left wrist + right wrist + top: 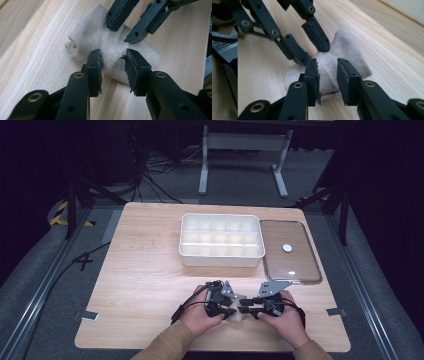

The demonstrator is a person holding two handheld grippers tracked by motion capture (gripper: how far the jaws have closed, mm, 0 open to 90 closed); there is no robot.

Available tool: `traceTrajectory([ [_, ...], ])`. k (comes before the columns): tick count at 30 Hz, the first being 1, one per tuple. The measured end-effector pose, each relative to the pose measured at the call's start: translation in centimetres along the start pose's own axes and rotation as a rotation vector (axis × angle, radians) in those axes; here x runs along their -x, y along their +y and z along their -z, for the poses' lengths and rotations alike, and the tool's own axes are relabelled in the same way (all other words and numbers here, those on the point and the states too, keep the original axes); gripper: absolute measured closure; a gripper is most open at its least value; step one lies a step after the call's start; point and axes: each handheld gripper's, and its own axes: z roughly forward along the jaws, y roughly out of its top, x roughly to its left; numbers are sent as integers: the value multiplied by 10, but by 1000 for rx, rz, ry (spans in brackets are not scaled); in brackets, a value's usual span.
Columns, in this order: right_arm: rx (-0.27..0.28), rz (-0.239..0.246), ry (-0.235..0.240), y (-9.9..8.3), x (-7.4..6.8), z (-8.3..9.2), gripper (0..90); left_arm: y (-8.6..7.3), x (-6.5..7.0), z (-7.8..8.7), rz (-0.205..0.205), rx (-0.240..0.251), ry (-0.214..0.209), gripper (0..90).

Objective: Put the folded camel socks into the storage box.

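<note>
You have both the left gripper (113, 68) and right gripper (327, 77) half open around the folded white sock (110, 47) on the bench (145, 270), well before the divided box (221, 240), fingers gripping nothing, so next close on it.

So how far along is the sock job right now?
Done: the white sock lies bunched into a small bundle on the table, and the divided box stands open, its lid beside it. In hand: left gripper and right gripper straddle the bundle, jaws apart. Left: moving it, possibly into the box.
</note>
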Motion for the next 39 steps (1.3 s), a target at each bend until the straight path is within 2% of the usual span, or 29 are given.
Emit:
traceTrajectory([
  [2, -1, 4, 15, -1, 1, 0, 681, -3, -1, 0, -3, -5, -11, 647],
  [6, -3, 20, 38, -4, 3, -2, 635, -7, -5, 2, 19, -10, -21, 641],
  [8, -8, 28, 42, -4, 3, -2, 624, -7, -6, 3, 17, -4, -27, 640],
  [12, -16, 32, 46, -4, 4, -3, 603, -8, -6, 1, 28, -24, -34, 631],
  [16, -41, 65, 23, -2, 0, -4, 602, -7, -4, -3, 22, -39, -30, 633],
  [19, -86, 106, -22, 2, -6, -5, 601, -8, -6, -3, 21, -42, -34, 631],
  [20, -86, 106, -22, 2, -6, -5, 601, -8, -6, -3, 21, -42, -34, 630],
  [23, -137, 135, -61, 8, -13, -6, 595, -8, -6, -3, 29, -37, -37, 628],
  [29, -157, 123, -69, 10, -13, -6, 589, -11, -6, 1, 41, -26, -30, 618],
  [33, -162, 134, -69, 11, -12, -8, 587, -10, 2, 3, 12, 9, 1, 652],
  [35, -163, 123, -54, 11, -12, -7, 573, -9, 6, -2, 5, -22, 4, 659],
  [39, -162, 116, -55, 11, -11, -4, 565, -10, 3, -3, 14, -21, -7, 659],
])
